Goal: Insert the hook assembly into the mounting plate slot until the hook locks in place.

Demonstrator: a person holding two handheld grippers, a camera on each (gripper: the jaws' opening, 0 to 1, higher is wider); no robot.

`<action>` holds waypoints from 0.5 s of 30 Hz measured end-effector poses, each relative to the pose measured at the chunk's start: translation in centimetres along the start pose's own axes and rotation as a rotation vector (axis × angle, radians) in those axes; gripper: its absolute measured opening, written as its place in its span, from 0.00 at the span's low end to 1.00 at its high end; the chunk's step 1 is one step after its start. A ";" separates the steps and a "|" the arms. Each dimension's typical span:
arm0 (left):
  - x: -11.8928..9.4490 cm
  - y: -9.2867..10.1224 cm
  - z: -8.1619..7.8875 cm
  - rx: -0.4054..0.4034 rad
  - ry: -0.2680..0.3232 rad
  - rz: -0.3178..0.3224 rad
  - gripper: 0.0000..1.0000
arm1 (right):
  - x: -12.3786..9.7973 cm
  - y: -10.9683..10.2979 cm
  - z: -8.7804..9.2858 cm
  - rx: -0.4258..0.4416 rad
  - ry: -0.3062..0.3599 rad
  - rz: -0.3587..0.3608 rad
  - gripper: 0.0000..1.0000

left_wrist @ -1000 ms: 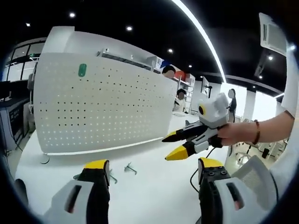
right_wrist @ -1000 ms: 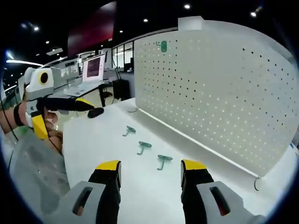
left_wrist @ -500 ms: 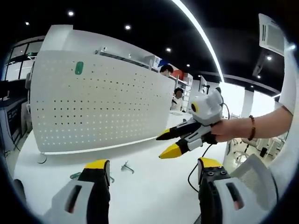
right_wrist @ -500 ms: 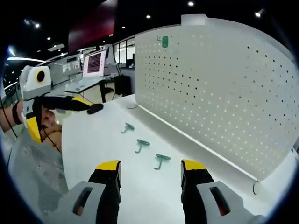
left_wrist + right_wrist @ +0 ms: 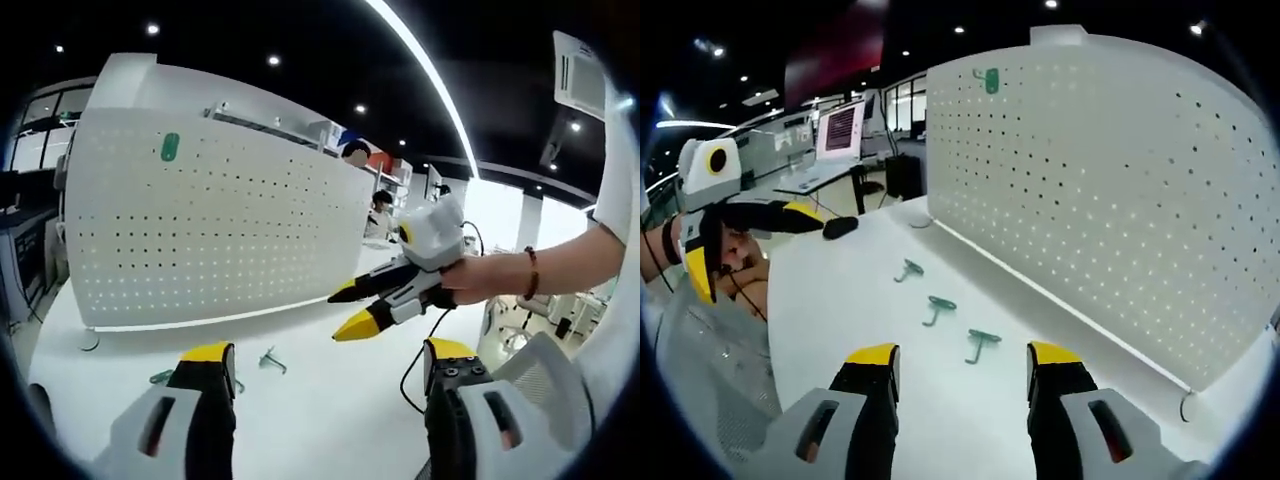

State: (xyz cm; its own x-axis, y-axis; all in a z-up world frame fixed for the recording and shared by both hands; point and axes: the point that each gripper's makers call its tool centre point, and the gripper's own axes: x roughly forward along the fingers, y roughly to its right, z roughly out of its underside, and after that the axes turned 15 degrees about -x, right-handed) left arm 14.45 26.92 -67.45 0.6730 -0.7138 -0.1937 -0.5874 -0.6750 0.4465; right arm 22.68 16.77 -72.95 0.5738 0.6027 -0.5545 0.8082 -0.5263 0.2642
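Still unpicked, three green hooks (image 5: 981,344) in a row on the white table (image 5: 830,300), at 12 o'clock of the wide, empty right tongs (image 5: 960,372), beside the upright pegboard (image 5: 1120,200); left tongs (image 5: 320,352) wide, idle.

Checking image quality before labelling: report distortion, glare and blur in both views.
Left gripper view: fisheye bows the pegboard; windows behind the right gripper blow out white; ceiling strip light glares. Right gripper view: pegboard curves too; three green hooks on the table stay sharp; the background is dim.
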 end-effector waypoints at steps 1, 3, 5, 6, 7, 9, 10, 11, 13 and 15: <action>0.0 -0.1 0.1 0.000 -0.001 -0.002 0.79 | 0.1 0.1 0.0 -0.002 -0.002 -0.001 0.51; -0.1 -0.1 0.1 0.000 -0.004 -0.002 0.79 | 0.2 0.2 -0.1 -0.003 -0.001 -0.001 0.51; -0.2 -0.2 0.1 0.001 -0.004 -0.002 0.79 | 0.4 0.3 -0.2 -0.001 0.000 0.001 0.51; -0.2 -0.2 0.0 -0.005 0.000 0.000 0.79 | 0.5 0.3 -0.1 -0.004 -0.002 0.000 0.51; -0.3 -0.1 -0.2 -0.012 0.011 0.006 0.79 | 0.6 0.3 -0.1 -0.011 -0.008 -0.004 0.51; -0.4 -0.1 -0.3 -0.015 0.020 0.006 0.79 | 0.8 0.3 -0.1 -0.020 -0.015 -0.008 0.51; -0.4 -0.3 -0.3 -0.007 0.017 -0.003 0.79 | 1.0 0.4 -0.1 -0.023 -0.015 -0.012 0.51; -0.4 -0.3 -0.3 -0.006 0.016 -0.005 0.79 | 1.1 0.4 -0.1 -0.025 -0.017 -0.015 0.51; -0.5 -0.4 -0.1 -0.006 0.013 -0.006 0.79 | 1.4 0.4 0.1 -0.034 -0.030 -0.025 0.50; -0.6 -0.5 -0.1 -0.010 0.018 -0.007 0.79 | 1.7 0.3 0.1 -0.041 -0.035 -0.031 0.50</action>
State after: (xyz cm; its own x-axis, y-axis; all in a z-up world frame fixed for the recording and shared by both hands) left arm 14.32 27.70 -67.46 0.6851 -0.7056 -0.1812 -0.5783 -0.6780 0.4538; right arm 23.92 17.57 -73.88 0.5440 0.5966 -0.5900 0.8306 -0.4825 0.2780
